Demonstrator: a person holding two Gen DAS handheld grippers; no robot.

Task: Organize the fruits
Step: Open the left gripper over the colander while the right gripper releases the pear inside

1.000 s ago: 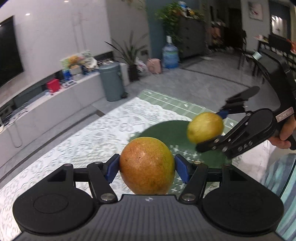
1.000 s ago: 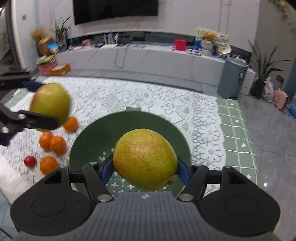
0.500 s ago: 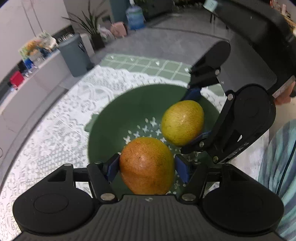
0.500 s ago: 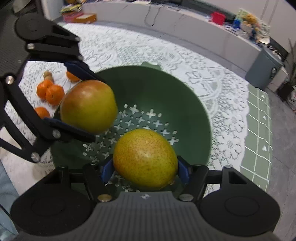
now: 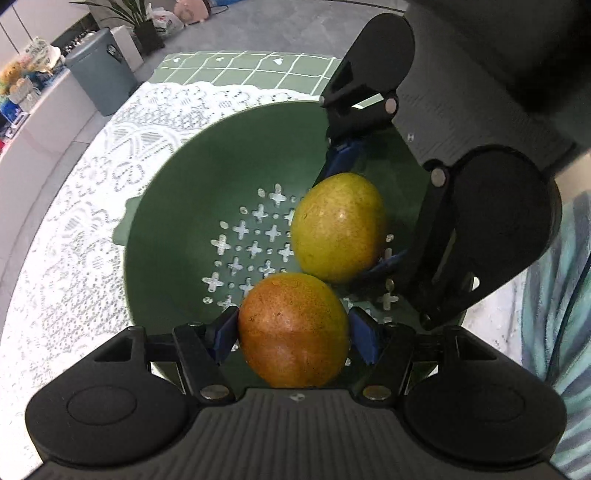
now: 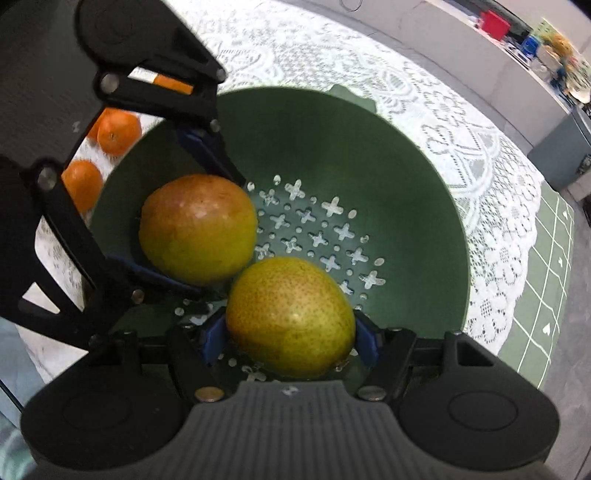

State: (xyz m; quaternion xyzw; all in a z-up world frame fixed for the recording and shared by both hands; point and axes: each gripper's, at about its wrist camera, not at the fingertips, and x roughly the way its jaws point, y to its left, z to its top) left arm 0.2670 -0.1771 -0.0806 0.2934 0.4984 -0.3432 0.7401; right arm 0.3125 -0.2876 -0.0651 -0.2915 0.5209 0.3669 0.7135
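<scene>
My left gripper is clamped on a reddish-orange fruit, blue pads pressed to both its sides. My right gripper grasps a yellow-green speckled fruit the same way. Both fruits hang low inside the green colander, just beside each other; whether they touch its perforated floor I cannot tell.

Only the right wrist view shows the tangerines on the cloth outside the colander rim at about 10 o'clock, partly behind the left gripper's linkage. Only the left wrist view shows a striped teal sleeve at 3 o'clock and a potted plant at 11 o'clock.

The colander sits on a white lace tablecloth laid over a green gridded mat. A grey bin stands on the floor beyond, by a low white cabinet with clutter on top.
</scene>
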